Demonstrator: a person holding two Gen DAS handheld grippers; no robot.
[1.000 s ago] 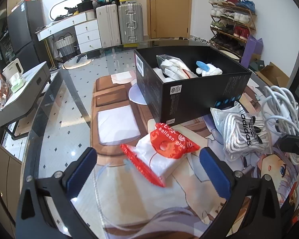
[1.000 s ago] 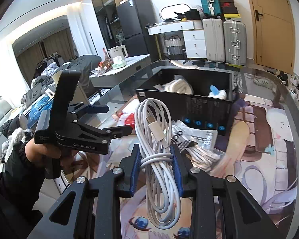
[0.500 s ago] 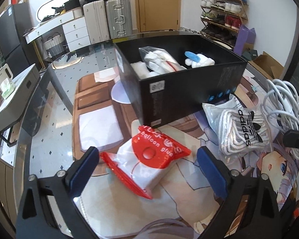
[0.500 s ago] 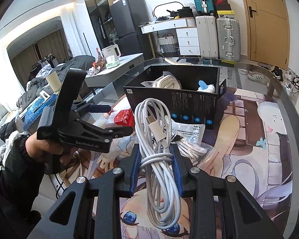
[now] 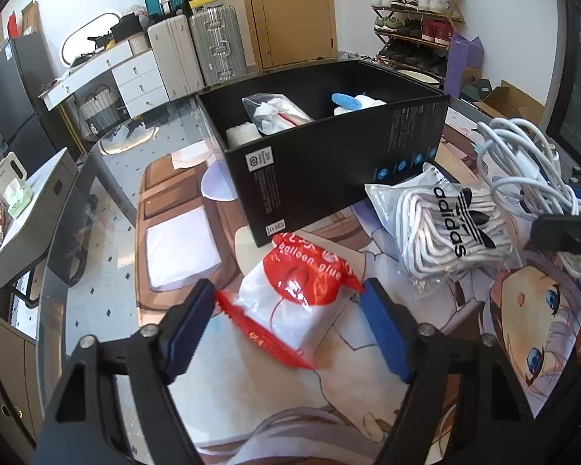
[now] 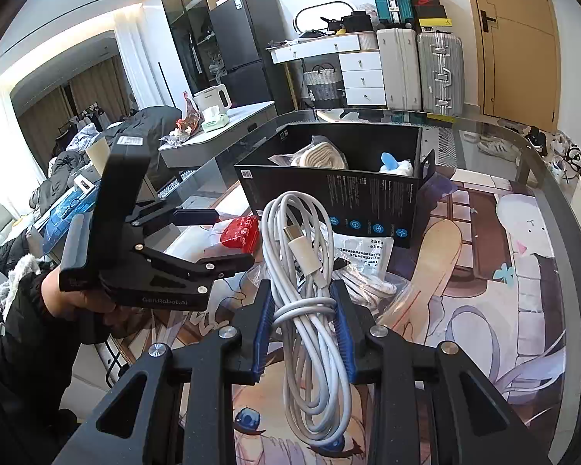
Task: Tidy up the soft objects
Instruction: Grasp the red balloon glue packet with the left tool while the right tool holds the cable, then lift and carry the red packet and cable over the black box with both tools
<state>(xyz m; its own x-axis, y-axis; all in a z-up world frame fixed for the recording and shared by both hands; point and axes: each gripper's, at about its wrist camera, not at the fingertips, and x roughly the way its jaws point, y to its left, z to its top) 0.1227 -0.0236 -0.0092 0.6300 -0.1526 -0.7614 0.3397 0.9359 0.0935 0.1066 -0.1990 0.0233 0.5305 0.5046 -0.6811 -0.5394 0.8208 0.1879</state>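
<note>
Silver suitcases [image 5: 197, 52] by a wooden door [image 5: 292, 11]; shoe rack [image 5: 414, 15], black fridge [image 6: 238, 42], white kettle [image 6: 213, 97]

My two matte-black handheld grippers share one build: the left gripper [image 5: 288, 323] and right gripper [image 6: 302, 323] have angular cut-out frames, silver screws and ribbed blue pads, the left one lettered "GenRobot.AI" in grey, and I wear a black sleeve [image 6: 17, 333] with a fuzzy cuff.

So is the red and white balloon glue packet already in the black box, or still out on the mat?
Still out. The red and white balloon glue packet lies on the printed mat, just in front of the black cardboard box.
</note>
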